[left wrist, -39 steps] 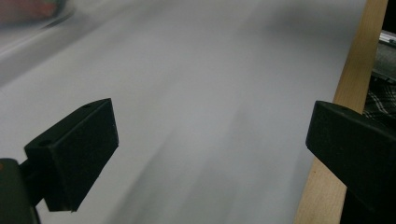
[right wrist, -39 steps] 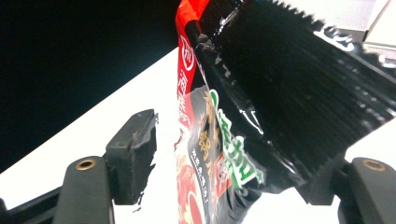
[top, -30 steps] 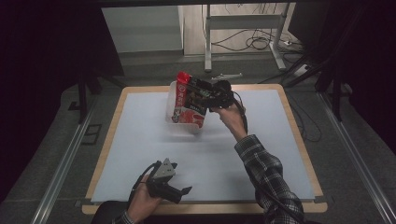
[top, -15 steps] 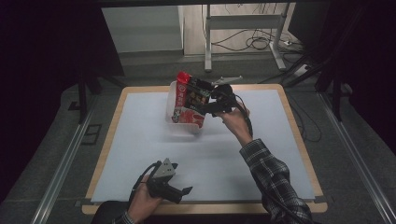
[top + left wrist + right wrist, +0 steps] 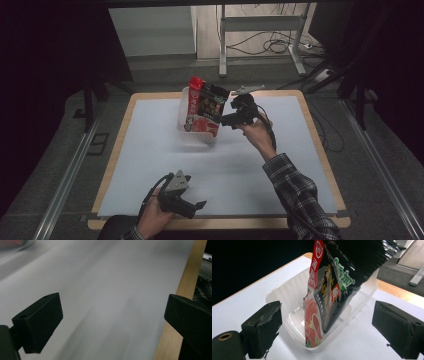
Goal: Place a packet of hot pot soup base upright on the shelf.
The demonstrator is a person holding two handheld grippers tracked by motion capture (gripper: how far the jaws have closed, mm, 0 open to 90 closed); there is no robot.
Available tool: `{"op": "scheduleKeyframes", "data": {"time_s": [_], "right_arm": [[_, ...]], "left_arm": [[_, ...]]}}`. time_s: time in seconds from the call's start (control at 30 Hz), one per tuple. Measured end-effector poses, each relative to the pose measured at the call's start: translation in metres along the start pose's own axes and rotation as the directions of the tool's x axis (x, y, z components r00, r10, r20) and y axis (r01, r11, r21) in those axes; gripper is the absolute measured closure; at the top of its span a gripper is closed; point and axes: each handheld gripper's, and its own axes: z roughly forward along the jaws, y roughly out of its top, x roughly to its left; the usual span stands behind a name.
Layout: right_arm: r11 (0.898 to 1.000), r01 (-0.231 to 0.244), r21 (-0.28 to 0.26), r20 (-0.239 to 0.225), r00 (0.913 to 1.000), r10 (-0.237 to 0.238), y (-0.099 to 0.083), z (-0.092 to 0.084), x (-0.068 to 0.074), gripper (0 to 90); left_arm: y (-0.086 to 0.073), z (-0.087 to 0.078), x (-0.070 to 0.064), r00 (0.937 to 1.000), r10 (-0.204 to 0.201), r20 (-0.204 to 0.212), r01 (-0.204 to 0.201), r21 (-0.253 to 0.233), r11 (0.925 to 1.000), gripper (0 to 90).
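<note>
Since a second ago the right gripper (image 5: 226, 119) has drawn back a little from the packet (image 5: 207, 107), and its jaws have just been opening, so nothing sits between them now; the left hand has kept its place.

From the high view, the packet stands on end in a clear plastic tub (image 5: 186, 131) at the far middle of the table (image 5: 260, 165), leaning against the tub's right wall. The left gripper (image 5: 197, 206) rests at the near edge, well apart from it.

In the left gripper view the jaws are spread wide over bare white table (image 5: 107, 302), holding nothing.

In the right gripper view the packet (image 5: 329, 290) rises between the spread jaws but touches neither; the tub (image 5: 287, 302) sits just beyond them.

The packet looks light, soft and glossy, likely slippery and easily crumpled. I'd take it by the flat crimped top seam, where the film is stiffest, rather than the bulging middle.
</note>
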Motion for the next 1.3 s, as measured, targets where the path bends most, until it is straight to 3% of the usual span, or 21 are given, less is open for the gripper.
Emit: {"op": "scheduleKeyframes", "data": {"time_s": [0.3,0.57,0.73,0.87,1.3], "right_arm": [[1.0,0.004,-0.006,0.003,1.0,-0.004,-0.005,-0.013,0.002,7.1],[1.0,0.016,-0.006,0.033,0.9993,-0.015,-0.015,-0.023,0.005,5.8],[1.0,0.022,0.012,0.036,0.9991,-0.023,-0.025,-0.028,0.005,4.9],[0.998,0.057,0.036,0.044,0.9973,-0.058,-0.034,-0.032,0.008,3.8],[0.996,0.081,0.044,0.044,0.9956,-0.083,-0.062,-0.043,0.015,0.0]], "left_arm": [[0.0,0.001,-0.001,1.0,0.007,-0.002,-0.007,0.009,0.9999,1.7],[0.0,0.001,-0.001,0.9999,0.015,-0.005,-0.015,0.012,0.9998,1.6],[0.0,0.001,-0.002,0.9998,0.017,-0.006,-0.017,0.015,0.9998,1.6],[0.0,0.002,-0.002,0.9998,0.02,-0.004,-0.02,0.017,0.9996,1.5],[-0.001,0.003,-0.001,0.9998,0.02,-0.004,-0.02,0.014,0.9997,0.5]]}}
